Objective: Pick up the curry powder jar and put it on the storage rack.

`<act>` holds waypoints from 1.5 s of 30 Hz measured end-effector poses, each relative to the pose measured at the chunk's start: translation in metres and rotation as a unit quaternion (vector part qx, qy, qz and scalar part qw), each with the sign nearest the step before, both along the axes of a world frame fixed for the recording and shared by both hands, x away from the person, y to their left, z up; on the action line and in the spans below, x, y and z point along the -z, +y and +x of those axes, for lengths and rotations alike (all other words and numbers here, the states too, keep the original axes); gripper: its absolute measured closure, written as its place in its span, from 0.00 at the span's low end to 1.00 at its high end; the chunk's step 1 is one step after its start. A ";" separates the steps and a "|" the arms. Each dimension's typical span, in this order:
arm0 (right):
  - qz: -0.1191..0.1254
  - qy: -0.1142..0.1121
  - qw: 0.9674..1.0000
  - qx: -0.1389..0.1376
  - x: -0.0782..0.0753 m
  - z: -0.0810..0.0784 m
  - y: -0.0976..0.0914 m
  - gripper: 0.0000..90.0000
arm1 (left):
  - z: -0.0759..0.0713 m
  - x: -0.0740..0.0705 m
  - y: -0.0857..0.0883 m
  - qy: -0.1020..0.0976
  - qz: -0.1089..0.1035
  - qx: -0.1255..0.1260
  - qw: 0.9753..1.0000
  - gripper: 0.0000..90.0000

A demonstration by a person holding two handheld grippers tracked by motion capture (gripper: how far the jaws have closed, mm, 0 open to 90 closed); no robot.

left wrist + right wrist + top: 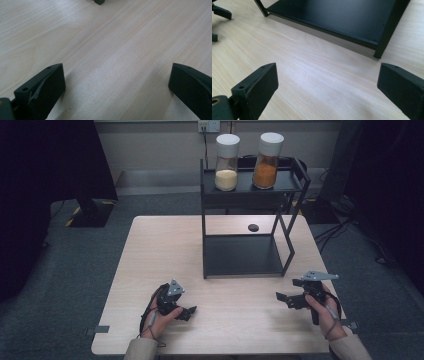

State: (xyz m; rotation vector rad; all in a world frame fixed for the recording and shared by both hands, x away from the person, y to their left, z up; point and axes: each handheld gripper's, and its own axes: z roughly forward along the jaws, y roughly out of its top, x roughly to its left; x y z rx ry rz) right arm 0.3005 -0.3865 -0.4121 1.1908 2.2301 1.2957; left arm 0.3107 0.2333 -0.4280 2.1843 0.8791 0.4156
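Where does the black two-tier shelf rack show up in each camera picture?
High view: the black shelf rack stands at centre, far half of the table, two jars on its top tier.
Left gripper view: a dark corner at the top edge, possibly its foot; cannot tell.
Right gripper view: its bottom tier fills the top.
Shared landmark: the light wooden table.

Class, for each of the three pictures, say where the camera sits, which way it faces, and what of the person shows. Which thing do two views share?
High view: above the person's side, looking forward and down on the pale wooden table; forearms, hands, left tool and right tool show.
Left gripper view: on the left tool, facing the tabletop; its open jaws show.
Right gripper view: on the right tool, facing the black metal two-tier shelf; its open jaws show.
Shared: the shelf, in the high and right gripper views.
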 end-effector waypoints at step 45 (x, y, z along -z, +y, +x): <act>-0.116 0.006 0.993 -0.016 0.016 -0.026 -0.021 0.01 | 0.000 0.000 0.000 0.000 0.000 0.000 1.000 0.00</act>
